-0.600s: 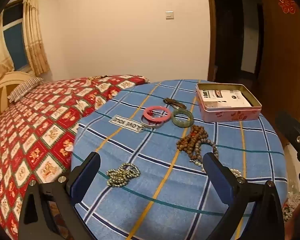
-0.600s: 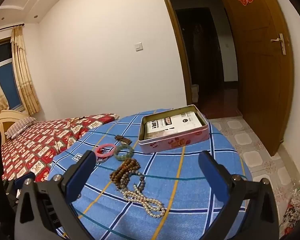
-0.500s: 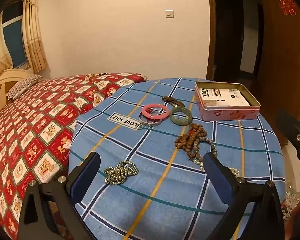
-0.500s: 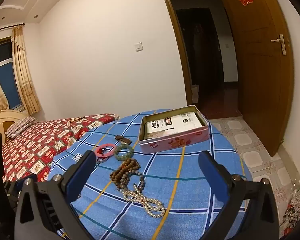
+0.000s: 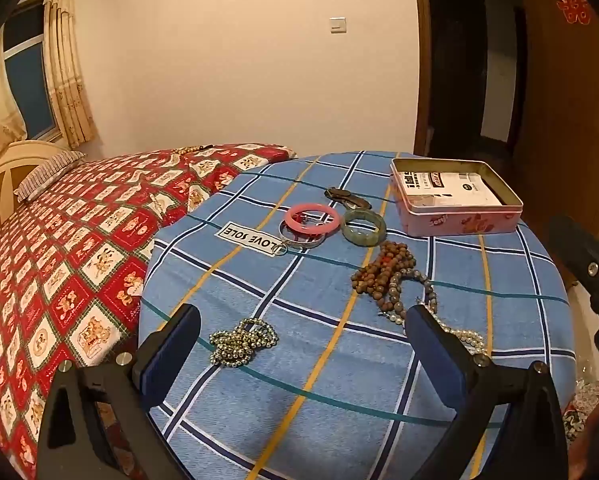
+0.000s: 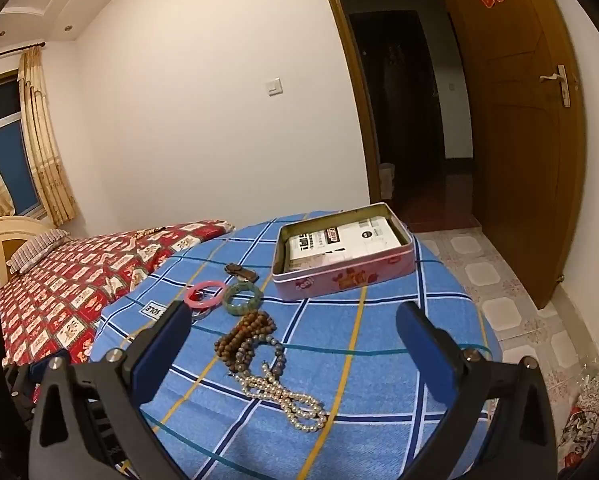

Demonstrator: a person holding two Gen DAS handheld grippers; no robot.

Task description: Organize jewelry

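Below, both grippers' jaws stand wide apart, the gold bead chain (image 5: pixel 243 342) lying just beyond the left gripper (image 5: pixel 299 344).

Bangles (image 5: pixel 331 224) lie left of the tin (image 5: pixel 455 216).

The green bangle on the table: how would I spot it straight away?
Find the pink tin on the blue checked tablecloth. Just left of it lies the green bangle, beside a pink bangle. It is the only green ring; the rest are bead strands.
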